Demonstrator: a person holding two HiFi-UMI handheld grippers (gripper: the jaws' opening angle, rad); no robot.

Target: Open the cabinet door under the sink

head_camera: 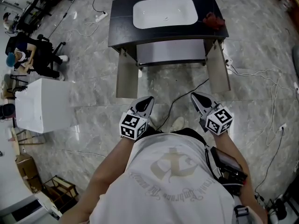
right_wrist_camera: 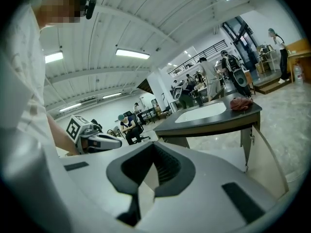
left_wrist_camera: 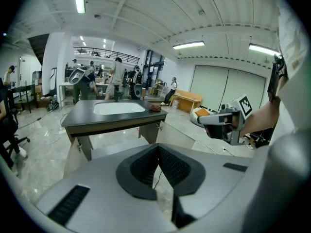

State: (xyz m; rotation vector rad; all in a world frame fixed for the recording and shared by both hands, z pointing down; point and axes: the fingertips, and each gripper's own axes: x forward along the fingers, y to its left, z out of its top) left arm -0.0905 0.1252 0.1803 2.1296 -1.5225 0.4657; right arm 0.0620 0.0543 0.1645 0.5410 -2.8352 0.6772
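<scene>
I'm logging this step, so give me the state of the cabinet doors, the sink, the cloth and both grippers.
Left cabinet door: swung open.
Right cabinet door: swung open.
Sink: empty, no water visible.
Red cloth: bunched on the countertop, right of the sink.
Left gripper: jaws shut, holding nothing.
Right gripper: jaws shut, holding nothing.

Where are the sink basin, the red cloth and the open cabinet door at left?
sink basin (head_camera: 163,12): head view, white bowl floor.
red cloth (head_camera: 214,21): head view, its middle.
open cabinet door at left (head_camera: 127,73): head view, panel middle.
</scene>
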